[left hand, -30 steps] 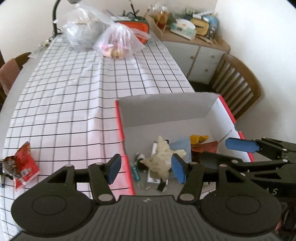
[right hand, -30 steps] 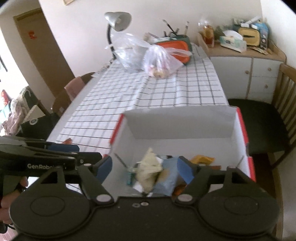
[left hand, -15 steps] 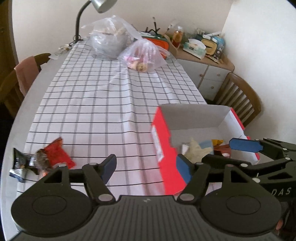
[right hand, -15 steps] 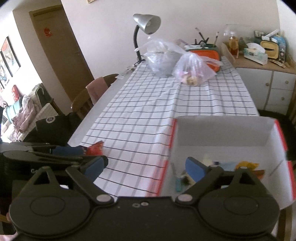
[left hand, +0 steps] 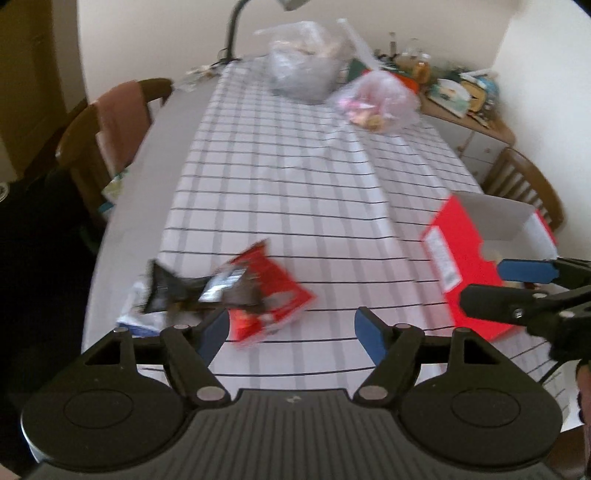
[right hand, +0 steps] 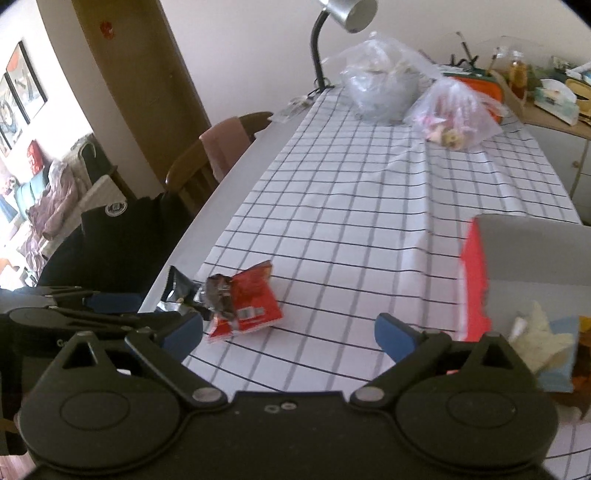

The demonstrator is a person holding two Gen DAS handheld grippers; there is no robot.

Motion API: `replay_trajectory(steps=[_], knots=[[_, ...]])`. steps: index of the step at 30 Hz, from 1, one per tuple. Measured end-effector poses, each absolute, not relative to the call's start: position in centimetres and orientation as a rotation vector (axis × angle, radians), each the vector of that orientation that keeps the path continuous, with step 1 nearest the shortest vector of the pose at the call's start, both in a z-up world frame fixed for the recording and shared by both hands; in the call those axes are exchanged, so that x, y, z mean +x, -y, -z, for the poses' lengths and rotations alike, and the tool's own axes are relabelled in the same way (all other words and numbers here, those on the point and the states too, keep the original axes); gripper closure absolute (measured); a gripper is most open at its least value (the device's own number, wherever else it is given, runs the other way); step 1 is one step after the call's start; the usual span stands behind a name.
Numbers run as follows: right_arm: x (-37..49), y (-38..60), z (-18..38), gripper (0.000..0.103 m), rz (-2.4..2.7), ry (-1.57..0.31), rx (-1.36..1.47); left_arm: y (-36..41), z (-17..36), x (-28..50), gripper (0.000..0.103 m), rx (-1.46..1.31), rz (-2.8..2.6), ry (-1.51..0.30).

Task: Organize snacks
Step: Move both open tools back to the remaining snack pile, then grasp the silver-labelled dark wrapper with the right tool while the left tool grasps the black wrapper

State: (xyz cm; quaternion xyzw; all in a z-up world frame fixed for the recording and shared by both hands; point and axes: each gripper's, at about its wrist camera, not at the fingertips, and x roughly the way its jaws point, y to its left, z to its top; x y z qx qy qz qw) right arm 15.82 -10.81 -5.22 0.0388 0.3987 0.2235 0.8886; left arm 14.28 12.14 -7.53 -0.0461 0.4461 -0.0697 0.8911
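Right wrist alone shows box (right hand: 476, 280) contents (perhaps wrappers (right hand: 539, 343)).

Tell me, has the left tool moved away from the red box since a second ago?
Yes. The left tool was over the red box; now it is over the checked cloth, near the red snack packet.

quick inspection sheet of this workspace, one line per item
surface: table under a checked tablecloth
job's things: red snack packet and dark wrappers on the cloth; red box already holding snacks
clutter: two plastic bags at the far end
grippers: left gripper and right gripper both opening, nothing between the jaws
cables: nothing seen
surroundings: desk lamp, wooden chair, cluttered sideboard
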Motion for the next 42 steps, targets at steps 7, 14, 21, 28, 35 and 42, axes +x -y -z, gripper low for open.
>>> replay_trajectory(steps=[7, 14, 21, 28, 35, 42], knots=[[17.3, 5.8, 6.0, 0.004, -0.494, -0.857, 0.034, -18.1, 8.7, 16.0, 0.029, -0.135, 0.112, -0.936], [18.7, 1.3, 7.8, 0.005, -0.542, -0.898, -0.057, -21.8, 10.6, 18.7, 0.029, -0.187, 0.099, -0.975], [20.7, -2.4, 10.7, 0.009, -0.568, -0.948, -0.144, -24.0, 13.6, 22.2, 0.029, -0.291, 0.091, -1.067], [22.6, -4.4, 13.4, 0.017, -0.566, -0.970, -0.192, -24.1, 15.9, 24.2, 0.029, -0.327, 0.127, -1.134], [23.6, -5.5, 14.8, 0.027, -0.568, -0.983, -0.209, -23.8, 17.2, 25.3, 0.029, -0.357, 0.158, -1.175], [23.8, -5.5, 15.3, 0.045, -0.568, -0.976, -0.205, -23.9, 17.5, 25.3, 0.041, -0.360, 0.147, -1.192]])
